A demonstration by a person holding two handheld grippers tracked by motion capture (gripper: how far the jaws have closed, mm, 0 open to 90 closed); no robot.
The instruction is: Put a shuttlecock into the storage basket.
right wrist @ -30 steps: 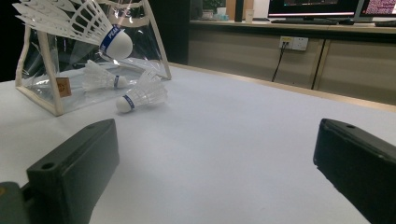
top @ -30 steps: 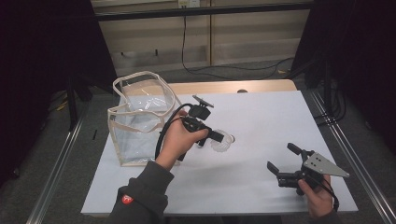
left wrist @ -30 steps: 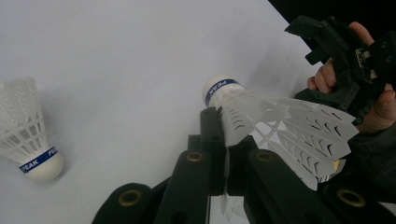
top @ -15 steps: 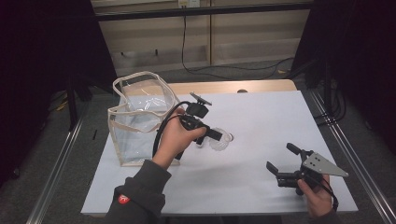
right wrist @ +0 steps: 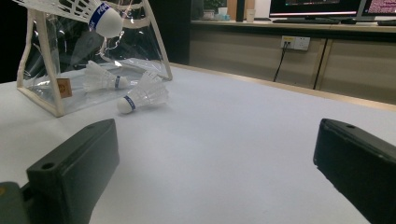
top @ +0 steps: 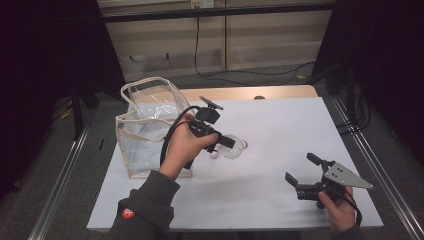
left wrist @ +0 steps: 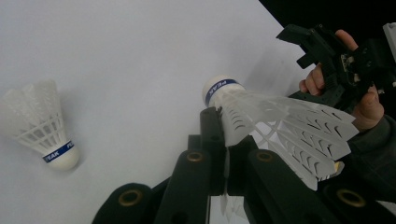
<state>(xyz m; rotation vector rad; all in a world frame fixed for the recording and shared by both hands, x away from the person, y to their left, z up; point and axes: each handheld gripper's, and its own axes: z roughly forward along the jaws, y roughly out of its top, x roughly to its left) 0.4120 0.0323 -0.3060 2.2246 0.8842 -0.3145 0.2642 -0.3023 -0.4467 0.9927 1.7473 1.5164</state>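
My left gripper [top: 227,142] [left wrist: 224,140] is shut on the feather skirt of a white shuttlecock [left wrist: 261,112] and holds it above the white table [top: 280,125], just right of a clear bag [top: 145,130] with cream trim. In the right gripper view this held shuttlecock [right wrist: 100,14] hangs in front of the bag's top. A second shuttlecock [left wrist: 44,126] [right wrist: 142,95] lies on the table close by. A third shuttlecock [right wrist: 100,79] lies inside the bag [right wrist: 46,60]. My right gripper [top: 302,172] [right wrist: 215,154] rests open near the table's front right, nothing between its jaws.
The bag stands upright at the table's left side, its mouth open upward. Behind the table's far edge are a wooden counter and a wall with a power socket [right wrist: 295,43] and cables. Metal rails [top: 60,180] run along both sides of the table.
My left gripper has lifted slightly and drifted left toward the bag, carrying the shuttlecock. The right gripper has stayed where it was.
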